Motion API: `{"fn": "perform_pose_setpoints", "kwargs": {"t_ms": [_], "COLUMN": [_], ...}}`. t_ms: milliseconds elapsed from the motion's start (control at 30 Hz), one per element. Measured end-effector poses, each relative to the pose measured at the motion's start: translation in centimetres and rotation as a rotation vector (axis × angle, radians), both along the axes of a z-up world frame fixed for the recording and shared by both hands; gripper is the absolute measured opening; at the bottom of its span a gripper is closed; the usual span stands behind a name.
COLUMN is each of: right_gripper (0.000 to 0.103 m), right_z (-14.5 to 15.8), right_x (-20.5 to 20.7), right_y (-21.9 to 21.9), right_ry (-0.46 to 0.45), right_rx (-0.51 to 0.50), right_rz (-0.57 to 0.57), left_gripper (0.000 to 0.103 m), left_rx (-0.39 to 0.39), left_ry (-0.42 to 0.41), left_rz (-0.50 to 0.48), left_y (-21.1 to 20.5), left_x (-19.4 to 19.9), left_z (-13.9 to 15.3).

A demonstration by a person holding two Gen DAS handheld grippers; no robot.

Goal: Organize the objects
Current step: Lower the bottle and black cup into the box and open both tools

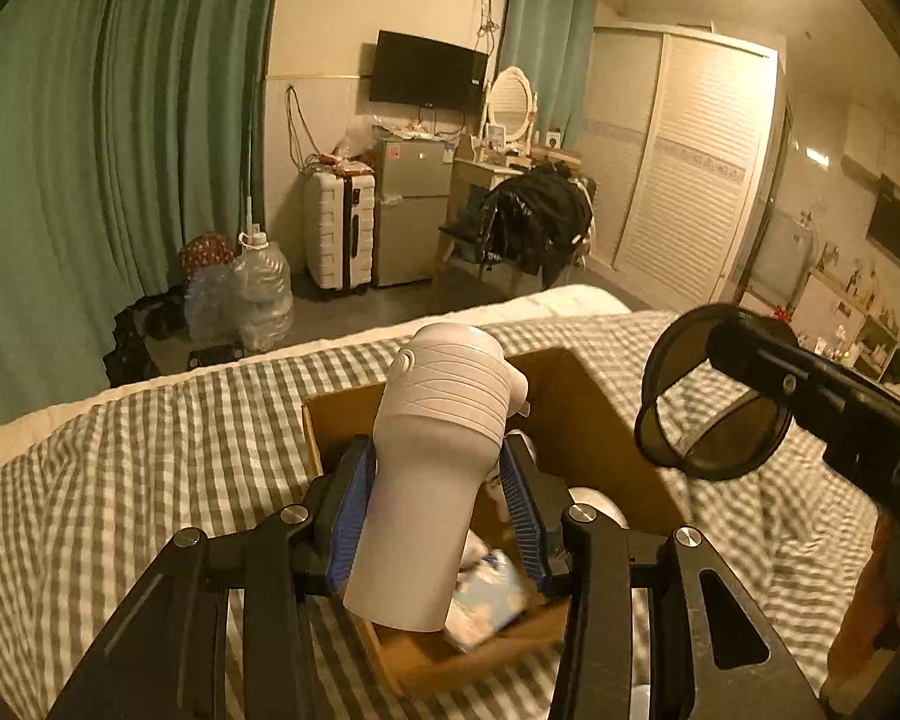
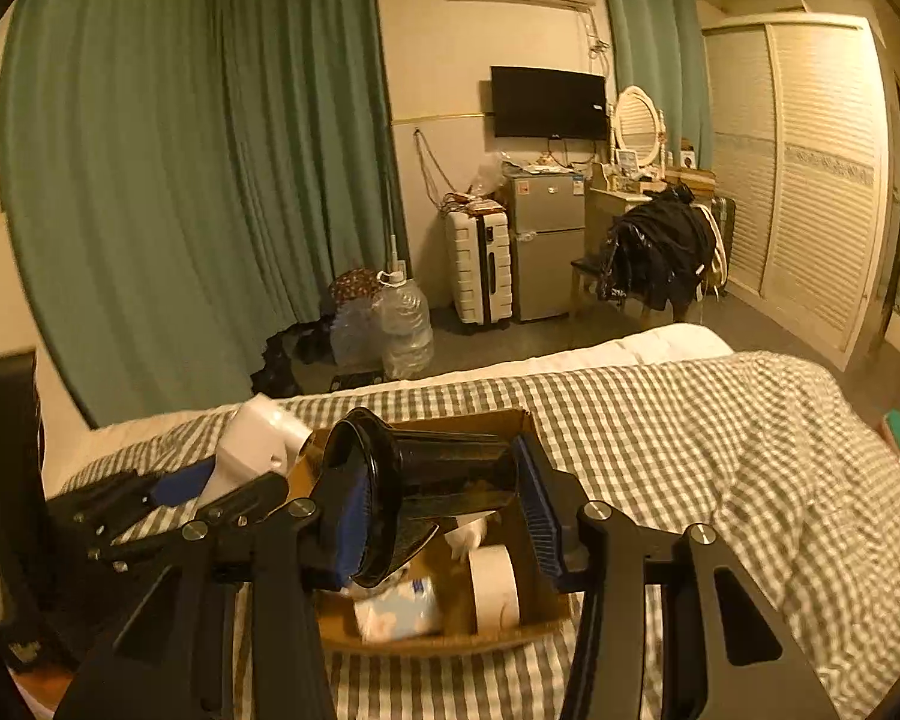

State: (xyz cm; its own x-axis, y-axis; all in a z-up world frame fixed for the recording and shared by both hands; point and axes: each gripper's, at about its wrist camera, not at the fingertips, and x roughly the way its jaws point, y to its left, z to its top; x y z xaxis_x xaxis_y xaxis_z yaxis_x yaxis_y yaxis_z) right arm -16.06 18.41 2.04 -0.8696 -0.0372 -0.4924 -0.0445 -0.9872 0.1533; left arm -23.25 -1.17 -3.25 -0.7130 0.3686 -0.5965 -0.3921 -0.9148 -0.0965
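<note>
My left gripper [image 1: 435, 510] is shut on a white hair dryer [image 1: 438, 438], held by its barrel over an open cardboard box [image 1: 618, 420] on the checked bedspread. The dryer also shows in the right wrist view [image 2: 264, 438], at the left. My right gripper [image 2: 444, 516] is shut on a black diffuser nozzle [image 2: 414, 480], held sideways above the same box [image 2: 510, 420]. The nozzle also shows in the left wrist view [image 1: 714, 396], at the right. Inside the box lie a white paper roll [image 2: 495, 585] and a blue-white packet [image 2: 399, 606].
The bed [image 2: 690, 450] with a grey checked cover fills the foreground. Beyond its foot stand water jugs [image 2: 405, 324], a white suitcase [image 2: 480, 267], a small fridge [image 2: 546, 240] and a chair with black clothes [image 2: 660, 252]. A louvred wardrobe [image 2: 810, 168] is at the right.
</note>
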Motion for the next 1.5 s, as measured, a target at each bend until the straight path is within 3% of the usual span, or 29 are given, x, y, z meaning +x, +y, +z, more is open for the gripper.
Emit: {"fn": "perform_pose_setpoints", "kwargs": {"t_ms": [300, 600, 867, 933, 1000, 1233, 1467, 1500], "right_gripper": [0.044, 0.044, 0.045, 0.048, 0.065, 0.066, 0.066, 0.066], "right_z": [-6.4, -8.7, -9.9, -9.9, -9.7, -7.7, -4.8, -4.3], "right_x": [-5.7, -8.5, -8.6, -8.4, -8.2, -6.3, -1.9, -1.1], "right_y": [0.9, 0.6, 1.7, 2.0, 2.3, 3.2, 2.9, 2.9], "right_ry": [-0.067, -0.108, -0.116, -0.115, -0.106, -0.068, -0.082, -0.079], "right_rx": [-0.048, -0.005, -0.092, -0.122, -0.141, -0.160, -0.101, -0.092], "right_rz": [-0.050, -0.096, -0.066, -0.064, -0.067, -0.095, -0.153, -0.161], "left_gripper": [0.044, 0.044, 0.045, 0.054, 0.065, 0.081, 0.085, 0.091], "left_rx": [0.051, 0.010, 0.010, 0.028, 0.039, 0.053, 0.037, 0.031], "left_ry": [-0.047, -0.073, -0.127, -0.120, -0.120, -0.095, -0.043, -0.037], "left_rz": [-0.047, -0.075, -0.059, -0.064, -0.064, -0.055, -0.062, -0.066], "left_y": [0.0, 1.9, 2.2, 2.2, 2.1, 1.6, 1.3, 1.1], "left_x": [-3.8, -3.9, -4.2, -3.8, -3.6, -2.5, 0.8, 1.3], "left_z": [-3.6, -5.9, -7.2, -7.1, -6.8, -4.9, -1.4, -0.9]}}
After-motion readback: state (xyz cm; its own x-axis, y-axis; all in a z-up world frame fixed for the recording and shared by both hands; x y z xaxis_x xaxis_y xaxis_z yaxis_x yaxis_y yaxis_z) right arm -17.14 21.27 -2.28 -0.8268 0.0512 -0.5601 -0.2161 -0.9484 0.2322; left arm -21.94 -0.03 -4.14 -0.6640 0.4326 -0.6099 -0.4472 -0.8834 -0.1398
